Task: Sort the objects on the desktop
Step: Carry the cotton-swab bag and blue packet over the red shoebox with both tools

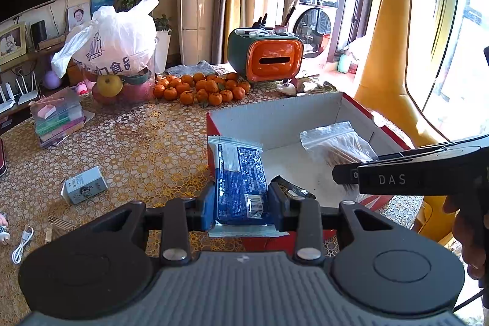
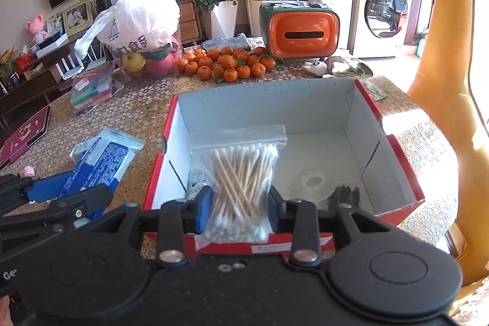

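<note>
Between the left tongs [image 1: 241, 203], a blue packet [image 1: 240, 182]

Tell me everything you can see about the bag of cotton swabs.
The bag of cotton swabs is a clear plastic zip bag, sealed at the top, packed with wooden-stemmed swabs with white tips. It stands upright, clamped at its sides by the right tongs, above the near wall of the red box. Nothing else visibly touches it.
</note>
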`<state>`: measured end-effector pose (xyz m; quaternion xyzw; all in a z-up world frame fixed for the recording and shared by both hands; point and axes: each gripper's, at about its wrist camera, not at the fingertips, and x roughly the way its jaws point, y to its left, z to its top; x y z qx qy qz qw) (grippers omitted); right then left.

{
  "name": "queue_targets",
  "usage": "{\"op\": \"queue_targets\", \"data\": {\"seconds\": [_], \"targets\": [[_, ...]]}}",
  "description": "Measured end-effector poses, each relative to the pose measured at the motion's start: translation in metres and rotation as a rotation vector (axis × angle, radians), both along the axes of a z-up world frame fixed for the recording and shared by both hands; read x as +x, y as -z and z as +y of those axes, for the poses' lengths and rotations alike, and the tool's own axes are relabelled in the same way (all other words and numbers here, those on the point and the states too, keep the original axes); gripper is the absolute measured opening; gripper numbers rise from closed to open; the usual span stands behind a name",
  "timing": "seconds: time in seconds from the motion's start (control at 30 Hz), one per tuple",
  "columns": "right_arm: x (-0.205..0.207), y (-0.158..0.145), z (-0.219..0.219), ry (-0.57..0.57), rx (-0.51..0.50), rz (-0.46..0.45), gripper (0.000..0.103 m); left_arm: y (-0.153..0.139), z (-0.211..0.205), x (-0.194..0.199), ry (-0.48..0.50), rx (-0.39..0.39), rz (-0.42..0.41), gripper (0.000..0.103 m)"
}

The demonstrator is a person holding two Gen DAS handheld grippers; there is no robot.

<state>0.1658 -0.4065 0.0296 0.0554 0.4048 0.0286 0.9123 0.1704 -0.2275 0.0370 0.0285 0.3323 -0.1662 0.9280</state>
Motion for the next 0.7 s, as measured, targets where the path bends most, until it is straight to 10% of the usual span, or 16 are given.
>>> {"op": "queue_targets", "data": {"seconds": [0.7], "targets": [[0.041, 0.04, -0.055, 0.084, 0.003, 0.061, 0.036, 0.03, -0.053, 0.056, 0.084, 0.013, 0.036, 0.035]]}}
